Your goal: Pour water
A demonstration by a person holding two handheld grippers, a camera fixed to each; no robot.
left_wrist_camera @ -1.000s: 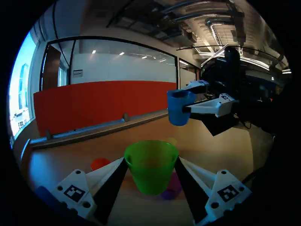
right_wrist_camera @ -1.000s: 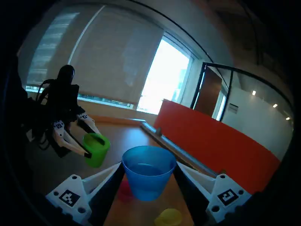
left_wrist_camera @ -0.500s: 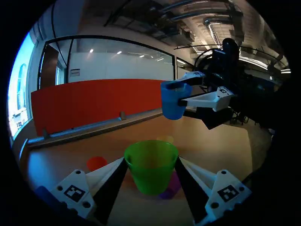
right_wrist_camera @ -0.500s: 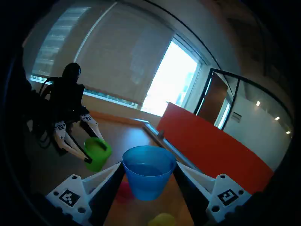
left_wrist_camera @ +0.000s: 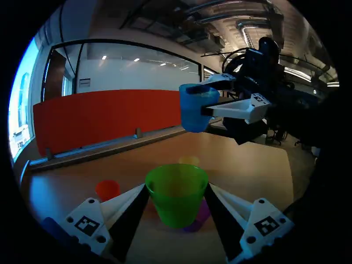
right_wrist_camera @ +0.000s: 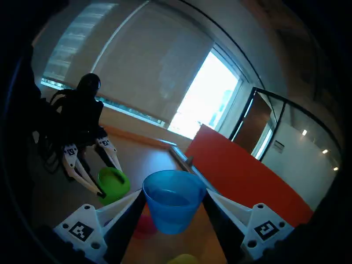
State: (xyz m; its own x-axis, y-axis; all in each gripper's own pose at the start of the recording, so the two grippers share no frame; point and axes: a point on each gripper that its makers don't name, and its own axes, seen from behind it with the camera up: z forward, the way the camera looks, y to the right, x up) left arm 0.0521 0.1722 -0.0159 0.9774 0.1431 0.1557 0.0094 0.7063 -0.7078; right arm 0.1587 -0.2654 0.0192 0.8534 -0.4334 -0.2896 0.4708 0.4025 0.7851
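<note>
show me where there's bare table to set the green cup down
In the left gripper view, bare wood lies right of the yellow cup, out to the table edge. Crowded around the green cup: orange cup, purple cup.

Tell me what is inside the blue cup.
The right gripper view looks down into the blue cup: clear water fills it partway. In the left gripper view the cup's own wall hides the inside.

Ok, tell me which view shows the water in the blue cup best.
The right gripper view: it looks down into the blue cup, so the water surface is plain. The left gripper view shows the cup farther off, from the side; its wall hides the water.
</note>
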